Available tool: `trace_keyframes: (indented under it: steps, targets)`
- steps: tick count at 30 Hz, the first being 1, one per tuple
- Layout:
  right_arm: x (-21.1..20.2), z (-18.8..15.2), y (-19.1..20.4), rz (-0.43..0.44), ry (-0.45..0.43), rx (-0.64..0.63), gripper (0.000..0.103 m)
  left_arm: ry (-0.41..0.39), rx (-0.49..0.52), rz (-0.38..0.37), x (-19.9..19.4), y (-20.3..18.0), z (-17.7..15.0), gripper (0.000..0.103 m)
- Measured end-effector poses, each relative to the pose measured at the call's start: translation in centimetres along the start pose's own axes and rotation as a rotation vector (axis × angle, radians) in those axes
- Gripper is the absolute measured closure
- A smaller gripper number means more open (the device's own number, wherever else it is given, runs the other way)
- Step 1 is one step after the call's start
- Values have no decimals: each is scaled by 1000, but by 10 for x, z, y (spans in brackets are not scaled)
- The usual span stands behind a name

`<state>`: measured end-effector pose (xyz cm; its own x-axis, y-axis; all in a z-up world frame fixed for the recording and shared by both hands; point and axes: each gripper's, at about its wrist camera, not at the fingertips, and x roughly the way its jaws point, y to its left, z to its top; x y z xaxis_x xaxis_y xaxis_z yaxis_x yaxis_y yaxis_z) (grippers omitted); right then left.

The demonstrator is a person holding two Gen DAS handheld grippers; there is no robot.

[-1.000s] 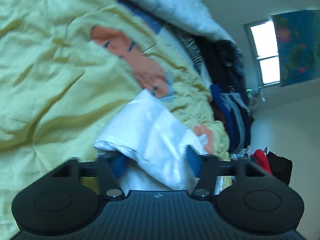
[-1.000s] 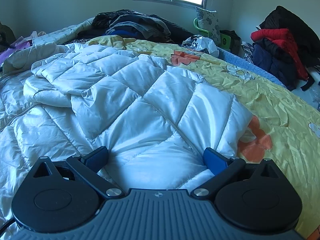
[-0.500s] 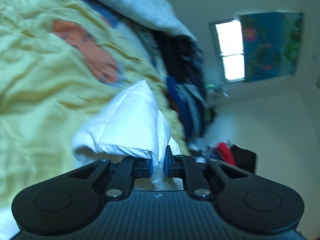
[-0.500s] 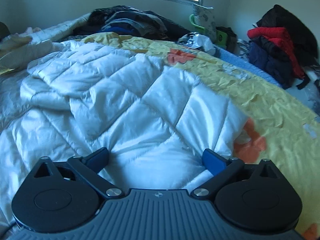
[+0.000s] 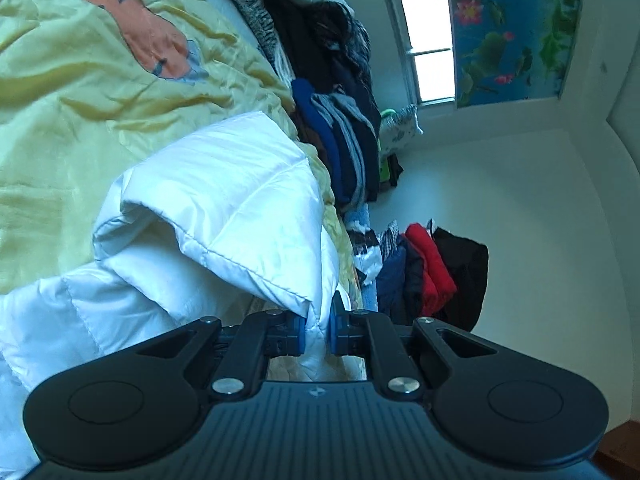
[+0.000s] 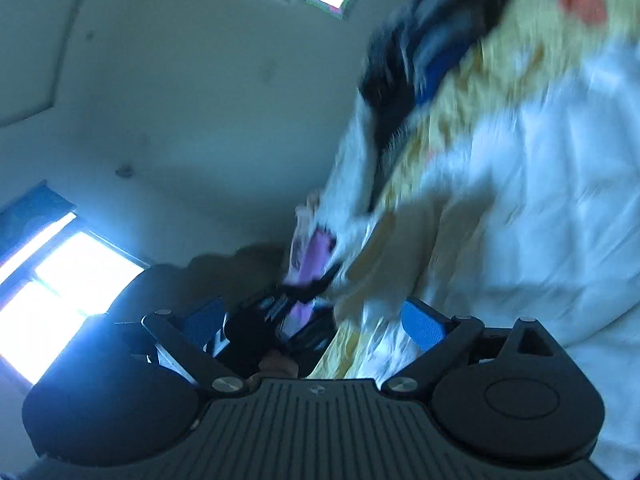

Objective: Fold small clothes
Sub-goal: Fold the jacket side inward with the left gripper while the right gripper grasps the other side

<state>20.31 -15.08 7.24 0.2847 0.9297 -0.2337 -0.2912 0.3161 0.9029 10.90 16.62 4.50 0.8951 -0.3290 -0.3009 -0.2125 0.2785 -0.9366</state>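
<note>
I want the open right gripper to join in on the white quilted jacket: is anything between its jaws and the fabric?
Nothing visible blocks it. The right gripper is opening on nothing, beside the white quilted jacket; the view is blurred. The left gripper already pinches a corner.

My matt black plastic left claw [image 5: 316, 330] pinched glossy, smooth quilted white jacket [image 5: 224, 200] cloth. At ten o'clock lay a crinkled, faintly shiny yellow bedspread [image 5: 60, 80]; at twelve, dull dark clothes [image 5: 344, 128].
</note>
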Motion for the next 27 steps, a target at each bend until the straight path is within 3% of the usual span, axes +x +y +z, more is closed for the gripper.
trace_keyframes:
  steps: [2, 6, 7, 9, 10, 13, 15, 17, 21, 23, 27]
  targets:
    - [25, 8, -9, -65, -2, 32, 7, 4, 18, -5, -1, 0, -3, 92]
    - [64, 21, -28, -89, -1, 148, 9, 13, 38, -17, -2, -1, -8, 92]
    - [72, 23, -31, -86, 1, 168, 15, 15, 40, -21, -2, -1, -9, 92]
    - [89, 26, -35, -108, 11, 191, 38, 20, 41, -24, -1, -1, -8, 92]
    - [98, 28, -36, -123, 21, 192, 55, 18, 43, -22, 0, 0, -8, 92]
    - [110, 26, -38, -132, 33, 198, 58, 22, 32, -14, 1, 5, -6, 92]
    - [112, 26, -37, -108, 31, 190, 66, 20, 28, -5, 2, 9, -5, 92]
    - [114, 25, -35, -97, 29, 180, 86, 25, 23, 1, 2, 12, -4, 92]
    - [112, 25, -27, -108, 17, 111, 88, 29, 97, 38, 2, 8, -6, 88]
    - [111, 27, -24, -123, 17, 87, 89, 42, 167, 81, 2, 2, -9, 80]
    - [103, 35, -19, -163, 17, 27, 89, 55, 326, 127, -2, -9, -19, 80]
